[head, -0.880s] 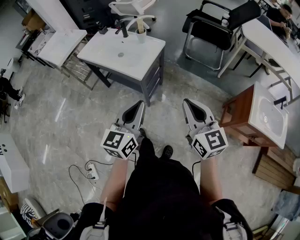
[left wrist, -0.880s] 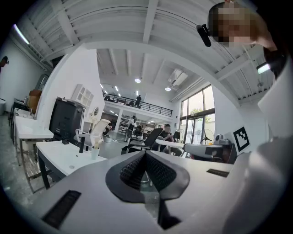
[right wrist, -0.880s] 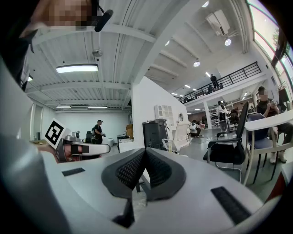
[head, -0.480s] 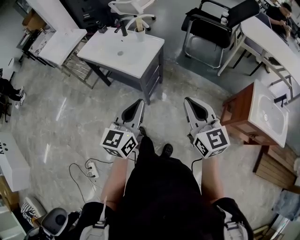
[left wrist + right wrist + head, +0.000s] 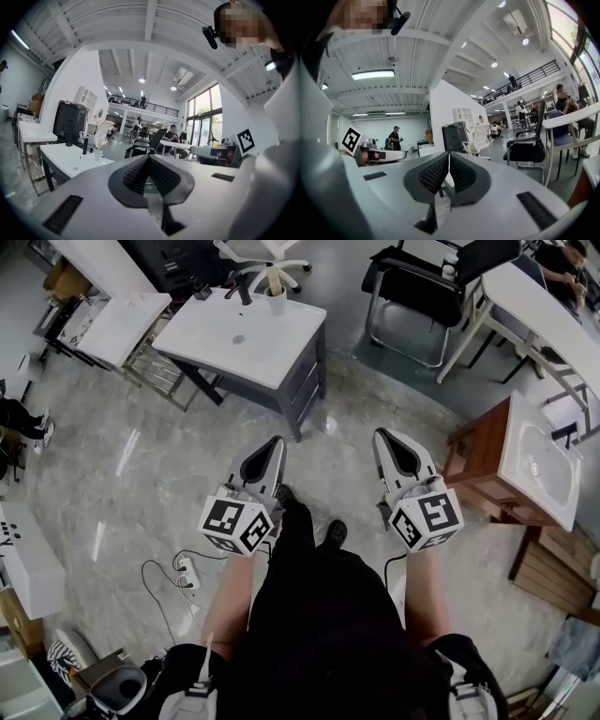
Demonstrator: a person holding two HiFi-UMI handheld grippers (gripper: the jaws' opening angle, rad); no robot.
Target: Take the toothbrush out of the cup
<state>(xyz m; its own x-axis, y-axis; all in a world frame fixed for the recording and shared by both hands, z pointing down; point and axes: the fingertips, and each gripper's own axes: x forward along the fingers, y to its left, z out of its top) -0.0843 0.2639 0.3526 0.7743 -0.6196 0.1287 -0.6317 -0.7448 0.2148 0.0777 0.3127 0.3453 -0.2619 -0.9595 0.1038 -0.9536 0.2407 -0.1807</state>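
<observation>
Both tools are clenched w/ nothing in them. The left tool [image 5: 273, 442] has its ribbed pads meeting at the tips in its own view [image 5: 149, 161], and the right tool [image 5: 385, 435] shows the same, pads together, no obj between [image 5: 449, 157]. Both are held out roughly level over bare floor, in front of the person's legs.

The cup [image 5: 276, 303] is well apart from both. It stands at the far edge of the white table [image 5: 258, 348], just right of the dark faucet [image 5: 246, 292]. The toothbrush [image 5: 273, 277] sticks up out of it, long axis approx upright, maybe a slight lean; too small to say more.

Key relation: the cup lies straight ahead and far from the left tool, nearly in line w/ it in the head view. In the left gripper view it sits left of the jaw line [image 5: 97, 153], so that tool points a bit right of it. The right tool is offset further right and its view doesn't show the cup at all.

Judgement: the left tool is the nearer and better lined up. Task not started yet. Next needs a walk-up to the table, jaws opened, then a grip on the exposed upper handle and a pull up along the brush's axis. The other tool could steady the cup so it doesn't tip.
</observation>
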